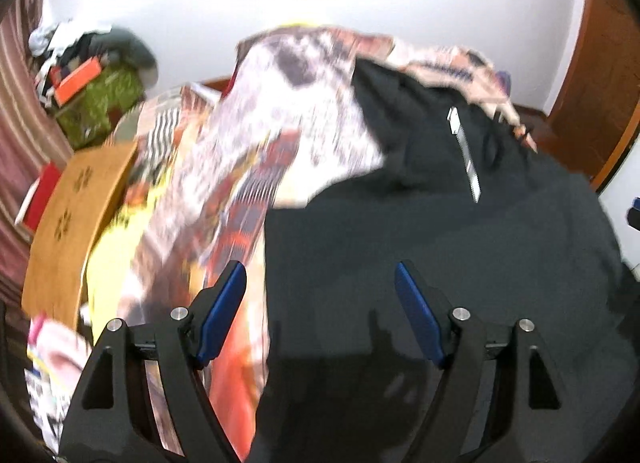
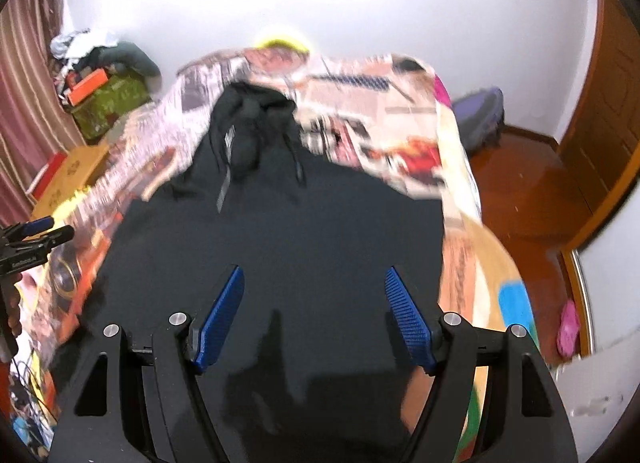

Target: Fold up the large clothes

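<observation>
A large black hoodie (image 1: 440,243) lies spread on a bed with a busy patterned sheet (image 1: 300,111). In the right wrist view the hoodie (image 2: 280,231) has its hood (image 2: 252,111) and drawstrings bunched at the far end. My left gripper (image 1: 320,267) hangs open above the garment's left edge, nothing between its blue pads. My right gripper (image 2: 315,269) is open too, over the body of the hoodie, with the cloth below it and apart from its fingers. The left gripper (image 2: 60,227) also shows at the left edge of the right wrist view, held by a hand.
A cardboard box (image 1: 76,215) stands left of the bed, with a cluttered pile (image 1: 92,75) and a striped curtain (image 1: 24,123) behind it. To the right are a bare wooden floor (image 2: 520,191), a wooden door (image 2: 600,123), a purple bundle (image 2: 480,115) and a pink slipper (image 2: 568,327).
</observation>
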`<state>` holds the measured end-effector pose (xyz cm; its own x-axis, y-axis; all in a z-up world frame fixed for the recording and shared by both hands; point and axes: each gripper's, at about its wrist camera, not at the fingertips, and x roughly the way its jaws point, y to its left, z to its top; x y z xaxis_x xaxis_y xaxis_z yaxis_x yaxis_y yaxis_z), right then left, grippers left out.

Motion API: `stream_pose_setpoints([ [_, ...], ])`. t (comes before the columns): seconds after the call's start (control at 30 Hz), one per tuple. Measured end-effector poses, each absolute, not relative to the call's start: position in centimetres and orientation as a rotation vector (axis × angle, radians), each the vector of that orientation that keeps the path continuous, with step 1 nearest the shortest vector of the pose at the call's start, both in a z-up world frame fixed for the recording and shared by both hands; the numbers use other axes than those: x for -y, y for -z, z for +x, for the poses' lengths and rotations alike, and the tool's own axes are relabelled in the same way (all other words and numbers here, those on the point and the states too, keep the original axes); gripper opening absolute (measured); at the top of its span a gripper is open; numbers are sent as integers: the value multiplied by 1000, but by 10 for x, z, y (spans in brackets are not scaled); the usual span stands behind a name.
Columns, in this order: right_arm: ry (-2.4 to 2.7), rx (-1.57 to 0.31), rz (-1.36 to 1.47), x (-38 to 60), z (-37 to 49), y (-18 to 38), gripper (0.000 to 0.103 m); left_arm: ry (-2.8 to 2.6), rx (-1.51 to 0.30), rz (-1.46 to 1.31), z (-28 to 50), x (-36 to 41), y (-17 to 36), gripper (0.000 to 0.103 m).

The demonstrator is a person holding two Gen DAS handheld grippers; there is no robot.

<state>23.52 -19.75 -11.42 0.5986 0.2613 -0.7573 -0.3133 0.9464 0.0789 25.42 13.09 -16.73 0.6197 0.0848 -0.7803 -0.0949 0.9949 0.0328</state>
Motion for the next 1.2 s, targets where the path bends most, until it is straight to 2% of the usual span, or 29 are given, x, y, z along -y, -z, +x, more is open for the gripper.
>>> stream_pose_setpoints([
  [0.17,-377,-820,-20,178,276,93,70,-48,-812,7,302,-115,133,76],
  [0.37,-410,-800,30,156,324,83,70,-11,-809,-9,362,-105,130,76],
  [0.67,-414,-881,36,114,414,115,70,9,-886,-142,463,-112,173,76],
  [0.83,-402,-993,69,101,458,153,70,29,-922,-214,503,-112,198,71],
  [0.93,-375,-1071,122,98,478,176,69,10,-972,-253,525,-113,221,62],
  [0.97,-368,-1093,135,98,483,183,66,11,-989,-278,531,-115,229,56],
  [1.03,-349,-1131,158,97,492,193,47,38,-1010,-351,538,-118,243,48],
  [1.07,-346,-1145,171,96,497,196,43,44,-1011,-371,540,-119,246,41],
  [1.1,-339,-1160,204,99,500,200,33,59,-1013,-388,541,-119,251,32],
  [1.13,-332,-1170,226,101,502,204,20,63,-1014,-382,542,-117,252,29],
  [1.2,-336,-1186,271,106,503,207,12,56,-1000,-333,538,-109,249,18],
])
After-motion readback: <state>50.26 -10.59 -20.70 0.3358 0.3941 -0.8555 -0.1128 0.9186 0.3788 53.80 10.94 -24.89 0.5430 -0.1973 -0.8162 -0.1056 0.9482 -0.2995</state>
